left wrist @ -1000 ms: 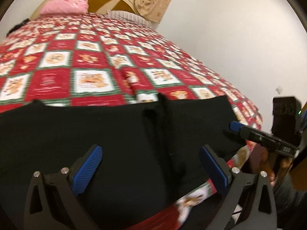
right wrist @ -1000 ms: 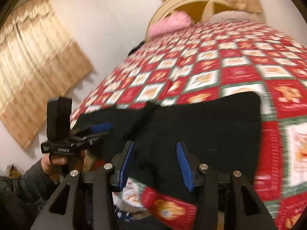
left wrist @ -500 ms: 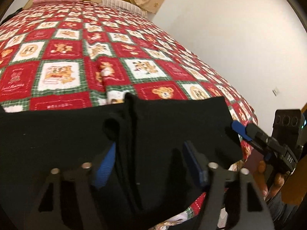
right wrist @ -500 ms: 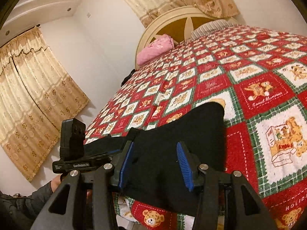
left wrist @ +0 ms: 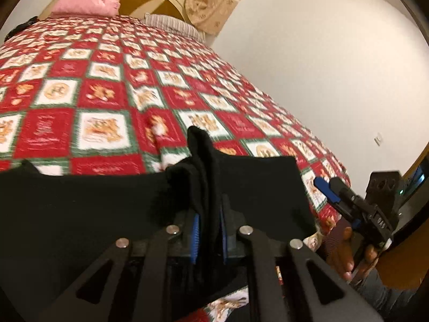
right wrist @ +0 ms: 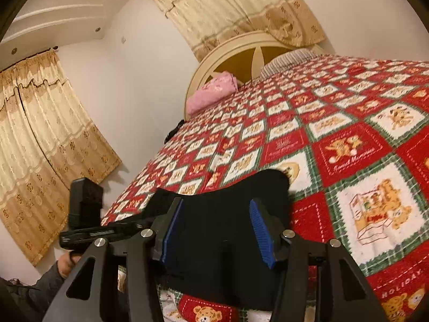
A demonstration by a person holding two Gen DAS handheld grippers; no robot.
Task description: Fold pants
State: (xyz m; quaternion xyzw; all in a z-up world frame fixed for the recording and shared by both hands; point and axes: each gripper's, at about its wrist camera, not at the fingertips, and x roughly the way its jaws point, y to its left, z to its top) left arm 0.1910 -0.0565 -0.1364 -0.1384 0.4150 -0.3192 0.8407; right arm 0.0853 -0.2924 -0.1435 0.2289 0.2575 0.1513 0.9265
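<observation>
Bed point(left wrist: 112, 99) fills most of both views, covered in a red, white and green patchwork quilt point(right wrist: 348, 145) with teddy bear squares. Black pants point(left wrist: 80, 204) lie flat across the near edge of the bed, lower half of the left wrist frame; plain dark fabric, no visible detail, one part bunched into an upright ridge at centre frame. In the right wrist view the pants point(right wrist: 225, 214) sit at lower centre, their end draped over the bed's edge.

Left gripper point(left wrist: 209, 230): blue fingers point(left wrist: 195, 237) nearly together, clamped on that ridge of pants cloth. Right gripper point(right wrist: 217, 230): blue fingers point(right wrist: 260, 230) spread wide with nothing clamped, set over the pants edge; contact with the cloth not clear. Right gripper also shows at the right edge of the left wrist frame point(left wrist: 328, 189), beside the pants corner.

Room: white walls, cream round headboard point(right wrist: 241, 53) at upper centre, gold patterned curtains point(right wrist: 40, 139) at left and top. Pink pillow point(right wrist: 211, 91) and striped pillow point(right wrist: 289, 59) at the head of the bed.

Writing on the quilt: "HOLIDAY" at lower right of the right wrist frame, "Sweet Memories" on a red square, partly blurred.
</observation>
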